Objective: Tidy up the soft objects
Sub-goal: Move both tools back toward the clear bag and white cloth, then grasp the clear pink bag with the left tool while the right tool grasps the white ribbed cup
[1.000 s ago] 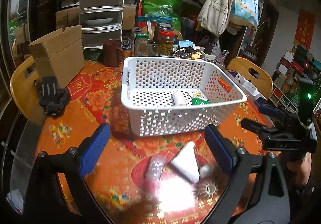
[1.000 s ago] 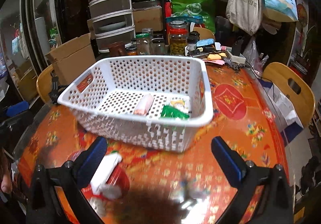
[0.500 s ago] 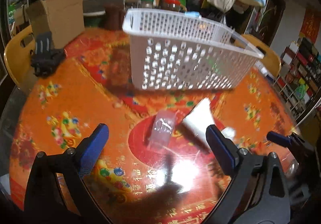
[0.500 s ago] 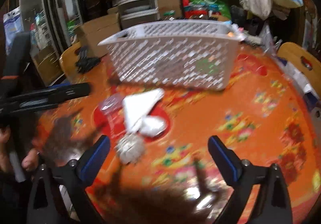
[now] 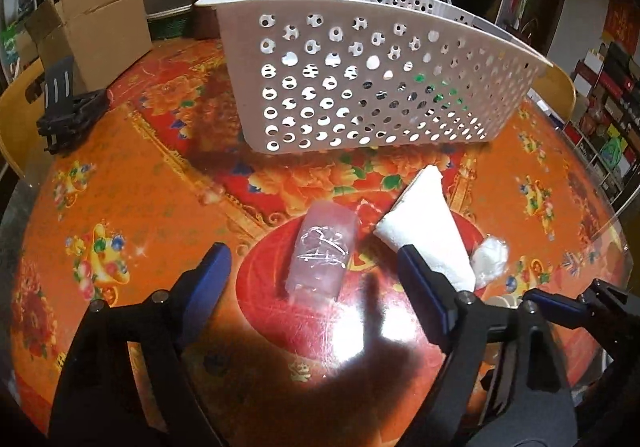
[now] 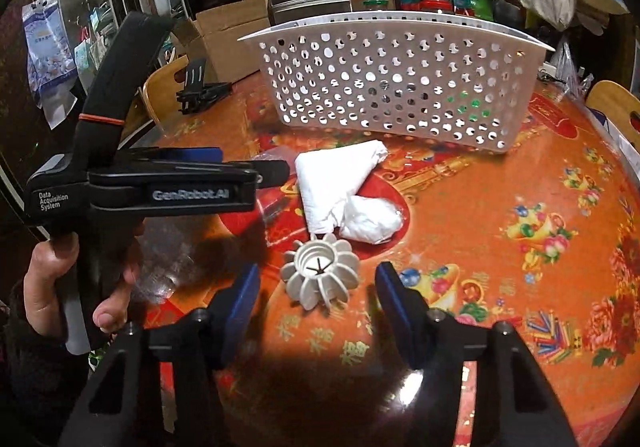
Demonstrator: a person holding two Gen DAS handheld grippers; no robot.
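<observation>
**Both grippers low over the table, nothing held yet**

Both hands have come down since the earlier frames, and both pairs of jaws have just been closing. Right gripper (image 6: 318, 301) stands partly open around the white ribbed piece (image 6: 319, 275), pads not touching it. Left gripper (image 5: 316, 279) is wider, around the clear packet (image 5: 322, 253) (also untouched). Beyond lie the folded white cloth (image 6: 334, 177) and the white basket (image 5: 372, 79). The risk I judge: the ribbed piece may slip sideways, and the left jaw may catch the cloth edge.
</observation>
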